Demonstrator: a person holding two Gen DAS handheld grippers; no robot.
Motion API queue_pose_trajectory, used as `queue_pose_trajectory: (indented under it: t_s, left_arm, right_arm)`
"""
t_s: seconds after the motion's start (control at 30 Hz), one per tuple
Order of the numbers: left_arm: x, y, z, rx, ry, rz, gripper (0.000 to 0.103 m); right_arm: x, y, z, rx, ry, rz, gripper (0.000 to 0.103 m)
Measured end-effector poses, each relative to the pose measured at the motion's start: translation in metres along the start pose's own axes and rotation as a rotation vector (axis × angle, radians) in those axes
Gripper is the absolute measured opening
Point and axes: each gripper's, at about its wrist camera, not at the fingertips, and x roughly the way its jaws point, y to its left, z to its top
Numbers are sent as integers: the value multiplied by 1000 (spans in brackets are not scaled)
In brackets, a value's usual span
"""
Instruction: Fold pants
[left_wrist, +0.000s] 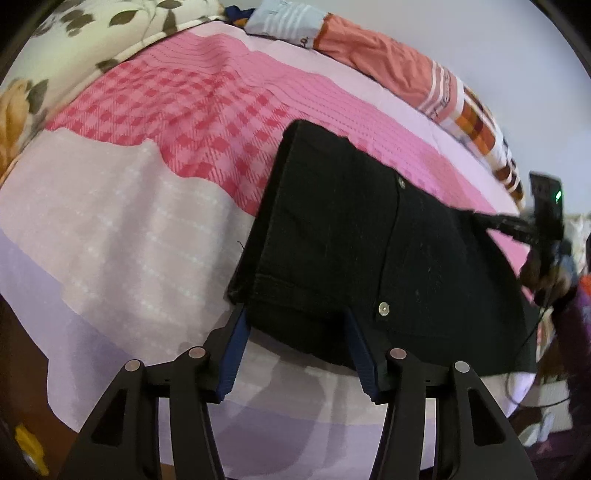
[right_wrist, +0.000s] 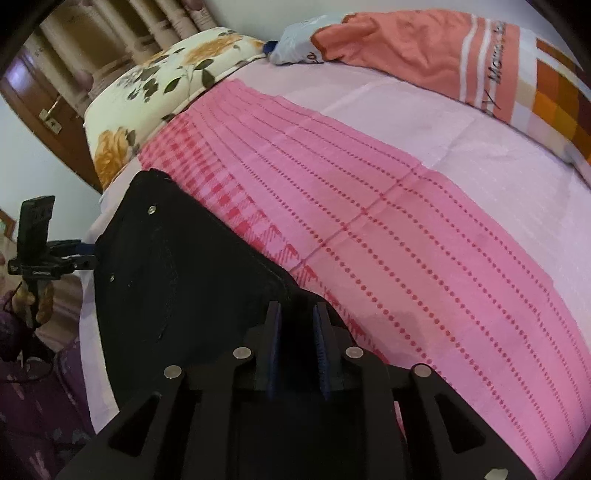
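Pants (left_wrist: 351, 236) edge between left jaws, bedspread (left_wrist: 122, 236)

I see open bedspread (left_wrist: 122, 229) left of the pants (left_wrist: 351, 236) — pillows (left_wrist: 388, 62) block the far edge, quilt (right_wrist: 155, 77) far left.
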Motion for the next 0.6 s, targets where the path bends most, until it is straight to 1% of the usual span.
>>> queue_pose_trajectory:
  t_s: [0.03, 0.07, 0.1, 0.13, 0.17, 0.2, 0.23, 0.3, 0.33, 0.37, 0.47, 0.53, 0.57, 0.6]
  left_arm:
    - [-1, 0, 0, 0, -2, -2, 54]
    - [-2, 3, 0, -11, -6, -18, 54]
    - [-2, 6, 0, -26, -8, -34, 54]
    - [-1, 9, 1, -43, -7, -49, 54]
    - [0, 10, 0, -48, -2, -54, 53]
    - [1, 9, 0, -42, -3, -47, 52]
    - [-1, 4, 0, -14, -18, -24, 50]
    - [-6, -7, 0, 37, -48, 19, 47]
    - [-9, -12, -1, 63, -71, 53, 38]
    - [-11, -14, 0, 74, -84, 75, 33]
    - [-11, -9, 5, 55, -84, 68, 29]
    - [-10, -8, 6, 54, -82, 67, 28]
    - [-10, -8, 6, 57, -80, 68, 28]
    - [-11, -9, 5, 60, -82, 66, 28]
  right_arm:
    - [-4, -2, 0, 2, -9, -5, 19]
    - [-7, -5, 0, 12, -12, -3, 21]
    - [-8, -9, -1, 30, -7, 11, 24]
    - [-6, -11, -1, 39, 1, 17, 29]
    - [-3, -11, -2, 40, 14, 18, 29]
    - [0, -9, -3, 35, 24, 23, 29]
    - [3, -6, -3, 26, 30, 26, 29]
    - [4, 1, -3, 3, 22, 25, 23]
    - [4, 3, -3, -9, 16, 26, 17]
    - [4, 5, -2, -22, 13, 19, 13]
    - [10, 5, 1, -40, 20, -43, 12]
    - [11, 4, 2, -42, 20, -45, 13]
    - [10, 3, 2, -42, 17, -45, 15]
    - [10, 2, 2, -32, 21, -27, 15]
